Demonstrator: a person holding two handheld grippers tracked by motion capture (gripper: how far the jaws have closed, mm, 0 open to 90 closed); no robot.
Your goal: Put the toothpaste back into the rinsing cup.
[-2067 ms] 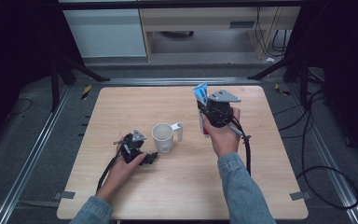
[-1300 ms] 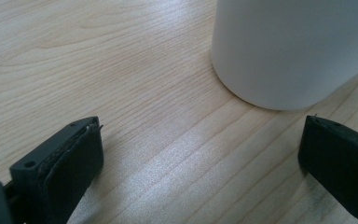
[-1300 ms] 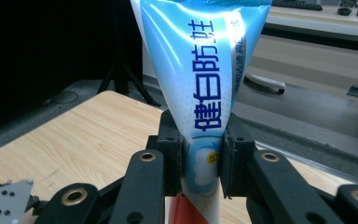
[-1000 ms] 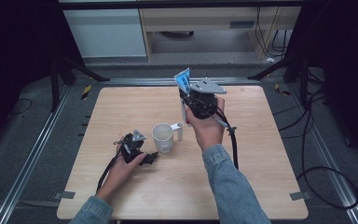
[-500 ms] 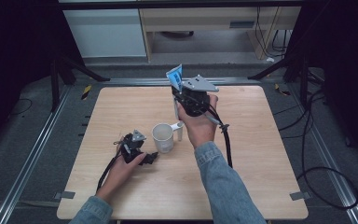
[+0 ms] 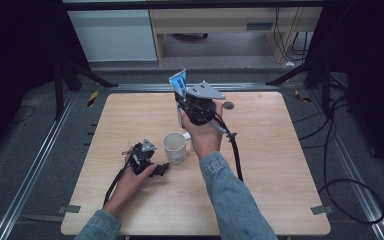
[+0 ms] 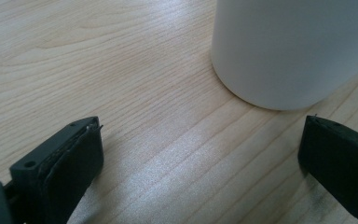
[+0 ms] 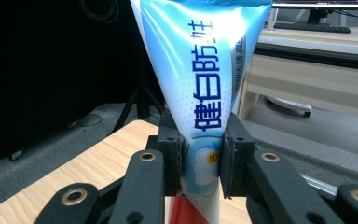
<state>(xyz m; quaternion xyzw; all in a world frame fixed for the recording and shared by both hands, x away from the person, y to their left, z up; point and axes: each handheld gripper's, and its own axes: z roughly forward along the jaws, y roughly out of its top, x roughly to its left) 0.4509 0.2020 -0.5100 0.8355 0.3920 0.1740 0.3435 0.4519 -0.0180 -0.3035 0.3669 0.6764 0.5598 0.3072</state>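
The right gripper [image 6: 184, 97], clamping a toothpaste tube [image 8: 200, 70], is drifting leftward to the mug's [image 6: 175, 147] 12 o'clock, likely heading for it; the left gripper [image 6: 161, 169] is resting jaws-apart on the counter [image 6: 280, 150] at its 9 o'clock.

The table [image 6: 280, 165] is light wood with a fine, darker grain running in streaks. The mug [image 6: 175, 148] is plain white, unpatterned. The tube [image 8: 200, 74] is glossy light blue fading to white, with dark blue characters printed along its length, a field of fine white dots, a small yellow round mark near the clamped section, and a red band at its lower end. Both grippers — left gripper [image 6: 147, 160] and right gripper [image 6: 196, 107] — are black; the right one carries a grey plate. The sleeve [image 6: 235, 200] is blue denim. The floor [image 6: 35, 150] is dark grey.
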